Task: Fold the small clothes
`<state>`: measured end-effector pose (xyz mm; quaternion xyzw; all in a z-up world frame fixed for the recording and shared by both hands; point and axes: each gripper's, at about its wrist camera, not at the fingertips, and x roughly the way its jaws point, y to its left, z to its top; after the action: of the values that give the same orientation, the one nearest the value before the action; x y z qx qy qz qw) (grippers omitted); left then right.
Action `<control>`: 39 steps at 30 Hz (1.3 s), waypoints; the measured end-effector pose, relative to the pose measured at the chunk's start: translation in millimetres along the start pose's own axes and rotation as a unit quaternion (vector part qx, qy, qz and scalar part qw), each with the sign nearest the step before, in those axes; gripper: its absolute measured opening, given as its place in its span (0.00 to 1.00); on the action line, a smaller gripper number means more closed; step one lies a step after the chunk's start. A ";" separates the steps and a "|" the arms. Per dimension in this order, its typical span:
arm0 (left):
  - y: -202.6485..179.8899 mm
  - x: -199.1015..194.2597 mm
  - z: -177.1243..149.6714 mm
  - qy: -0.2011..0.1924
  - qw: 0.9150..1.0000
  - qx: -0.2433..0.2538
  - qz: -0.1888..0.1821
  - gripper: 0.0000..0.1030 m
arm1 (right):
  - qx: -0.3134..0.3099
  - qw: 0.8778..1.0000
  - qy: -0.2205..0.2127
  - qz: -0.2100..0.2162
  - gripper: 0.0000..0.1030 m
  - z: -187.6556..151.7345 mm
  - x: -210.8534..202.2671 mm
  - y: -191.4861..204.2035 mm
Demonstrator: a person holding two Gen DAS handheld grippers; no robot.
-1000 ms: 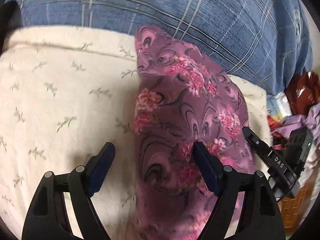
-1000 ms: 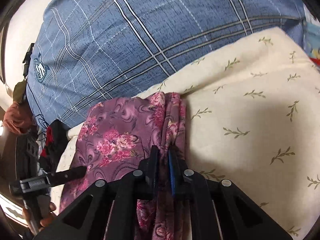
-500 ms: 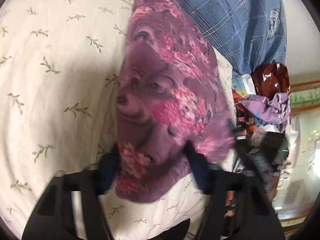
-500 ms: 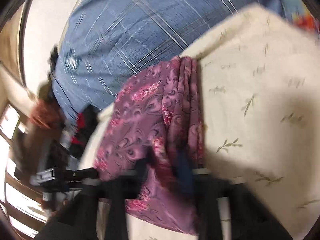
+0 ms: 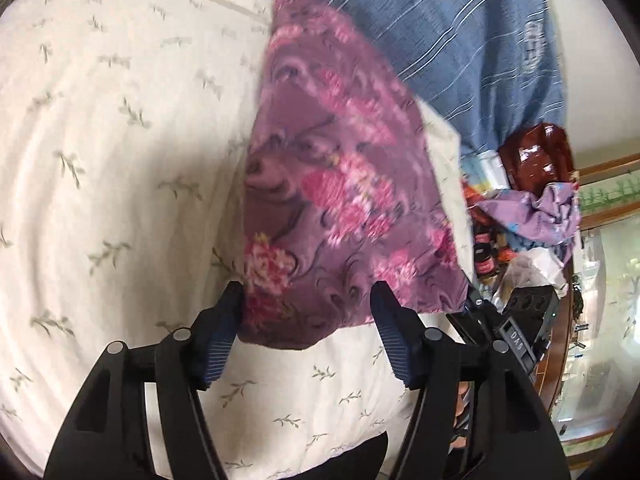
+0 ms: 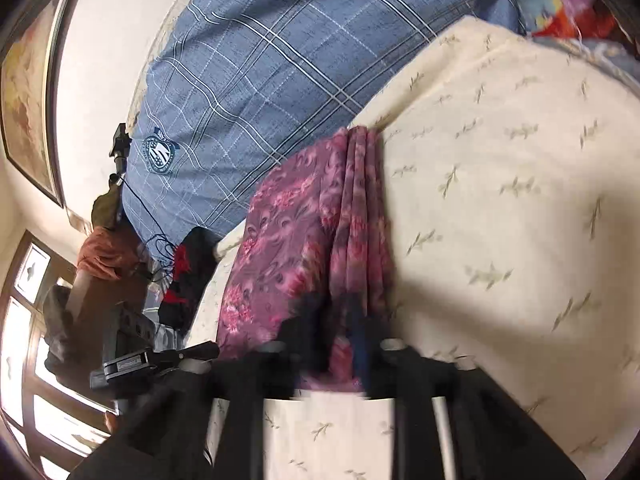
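A purple garment with pink flowers [image 5: 340, 200] lies folded on the cream sprigged bedsheet [image 5: 120, 160]. Its near hem sits between the fingertips of my left gripper [image 5: 306, 312], whose jaws are opening and stand apart around the cloth. In the right wrist view the garment [image 6: 288, 240] shows a bunched fold along its right side. That fold runs between the blurred fingers of my right gripper [image 6: 334, 320], whose jaws are opening too. Each gripper shows at the edge of the other's view: the right gripper [image 5: 504, 332] and the left gripper [image 6: 160, 360].
A blue plaid pillow [image 6: 260, 60] lies behind the garment against the wall. Beside the bed are a crumpled purple cloth [image 5: 536, 216], a red-brown bag [image 5: 536, 152] and bottles. On the other side are a black-and-red item [image 6: 188, 272], an orange cloth [image 6: 104, 252] and a window [image 6: 24, 320].
Both grippers have drawn back along the garment, so its near hem now lies at the fingertips. The right jaws, shut on the fold before, have parted. The left jaws narrowed, then widened.
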<state>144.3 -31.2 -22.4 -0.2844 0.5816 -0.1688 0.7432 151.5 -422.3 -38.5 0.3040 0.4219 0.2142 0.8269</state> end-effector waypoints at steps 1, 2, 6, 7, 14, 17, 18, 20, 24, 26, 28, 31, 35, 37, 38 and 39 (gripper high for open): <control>-2.1 0.1 -1.3 -0.001 1.000 0.001 0.001 0.62 | -0.009 1.000 0.012 -0.013 0.41 -1.3 5.3 2.9; -4.0 -2.2 -2.1 -0.004 1.000 0.005 0.003 0.62 | -0.012 1.000 0.010 -0.009 0.40 -1.9 5.1 5.1; -10.6 -4.5 -0.9 -0.013 1.000 0.010 0.008 0.62 | 0.008 0.998 -0.017 0.063 0.38 -1.1 -10.3 13.4; -12.0 -3.2 -1.4 -0.018 1.000 0.013 0.017 0.62 | 0.012 0.997 -0.019 0.069 0.43 0.3 -10.3 13.5; -16.0 -1.6 -7.1 -0.025 0.997 0.033 0.059 0.62 | -0.008 1.000 0.019 -0.012 0.42 -5.3 14.8 8.8; -21.9 -6.9 -7.6 -0.037 0.996 0.045 0.066 0.62 | -0.054 0.998 -0.007 -0.014 0.09 -4.5 4.0 23.4; -24.2 -8.5 -7.5 -0.043 0.995 0.051 0.073 0.62 | -0.054 0.998 -0.025 -0.002 0.09 -2.5 -4.7 26.3; -26.2 -6.7 -7.1 -0.047 0.994 0.060 0.084 0.62 | -0.051 0.998 -0.039 0.000 0.09 -2.8 -14.8 22.7; -11.7 17.8 -2.6 -0.015 0.991 0.050 0.121 0.62 | -0.041 0.997 0.006 -0.058 0.09 -13.0 8.9 -3.9; -13.0 11.3 -3.7 -0.021 0.991 0.066 0.110 0.62 | -0.026 0.999 0.005 -0.047 0.08 -16.3 10.8 -13.3; -14.5 1.2 -3.2 -0.010 0.993 0.081 0.085 0.62 | -0.007 0.999 0.012 -0.033 0.17 -10.3 4.9 -11.5; -17.3 -29.8 12.4 -0.040 0.996 0.076 0.017 0.62 | -0.013 0.999 -0.027 -0.033 0.26 9.3 -14.1 -3.4; -43.9 -39.5 65.7 -0.083 0.992 0.087 0.042 0.76 | 0.000 0.997 -0.072 -0.013 0.50 54.7 -13.1 5.0; -54.3 -25.6 87.7 -0.072 0.992 0.086 0.049 0.76 | 0.003 0.998 -0.054 -0.021 0.52 75.2 12.0 10.1; -59.2 -16.5 97.0 -0.061 0.994 0.083 0.045 0.76 | 0.001 0.998 -0.049 -0.027 0.52 84.1 27.0 15.6; -64.1 -7.2 105.4 -0.051 0.994 0.082 0.044 0.76 | -0.011 0.999 -0.047 -0.019 0.52 89.8 37.7 22.7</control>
<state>248.7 -53.2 39.8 -0.2047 0.5391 -0.1683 0.7994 244.5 -411.8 -3.1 0.2967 0.3857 0.1879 0.8532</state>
